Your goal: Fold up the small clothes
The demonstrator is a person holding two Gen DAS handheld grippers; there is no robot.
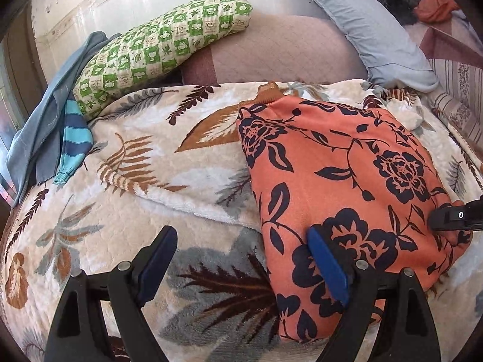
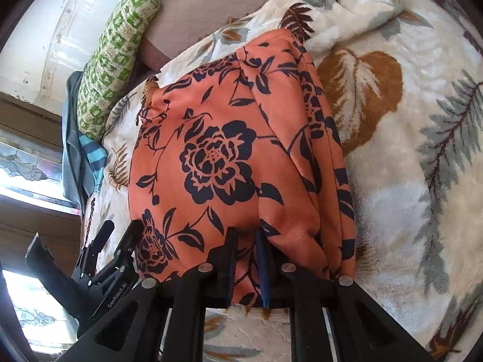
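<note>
An orange garment with dark navy flowers point(image 1: 338, 175) lies folded on a cream leaf-print blanket point(image 1: 145, 157). My left gripper point(image 1: 241, 244) is open, its fingers spread wide; the right finger point(image 1: 327, 265) rests on the garment's near left part, the left finger over the blanket. My right gripper point(image 2: 246, 259) is shut on the garment's near edge point(image 2: 211, 157), with cloth pinched between the blue pads. The right gripper also shows in the left wrist view point(image 1: 452, 215) at the garment's right corner. The left gripper shows in the right wrist view point(image 2: 120, 235) at lower left.
A green checked pillow point(image 1: 157, 48) and a blue-grey cloth with a striped blue piece point(image 1: 69, 138) lie at the far left. A mauve cushion point(image 1: 280, 51) and a pale blue pillow point(image 1: 371, 27) lie behind. A window point(image 2: 27, 175) is at the left.
</note>
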